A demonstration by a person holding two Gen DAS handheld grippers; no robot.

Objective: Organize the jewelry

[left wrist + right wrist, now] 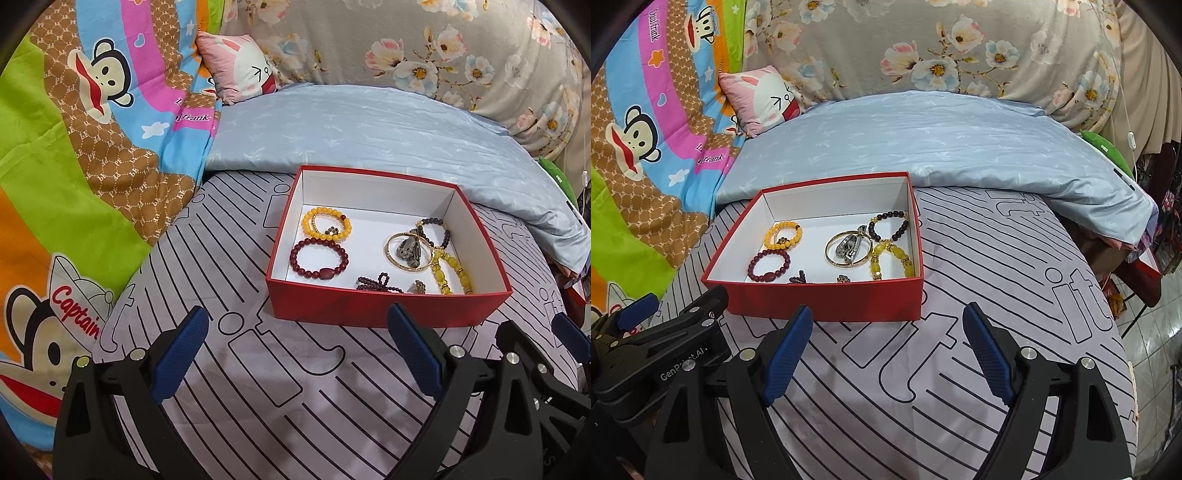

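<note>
Holding bracelets, a gold bangle (pixel 408 252) & beads: red box (pixel 384 306); both tools released, empty

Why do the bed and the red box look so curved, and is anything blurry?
Left wrist view: the fisheye lens bows the red box and the bedsheet stripes, with dark corners. Right wrist view: the same bending; beads stay sharp, light even, shadows soft.

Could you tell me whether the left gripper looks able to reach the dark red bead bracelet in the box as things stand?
Probably yes: the left gripper is open and empty, the red box has no lid, and the dark red bracelet lies alone.
</note>
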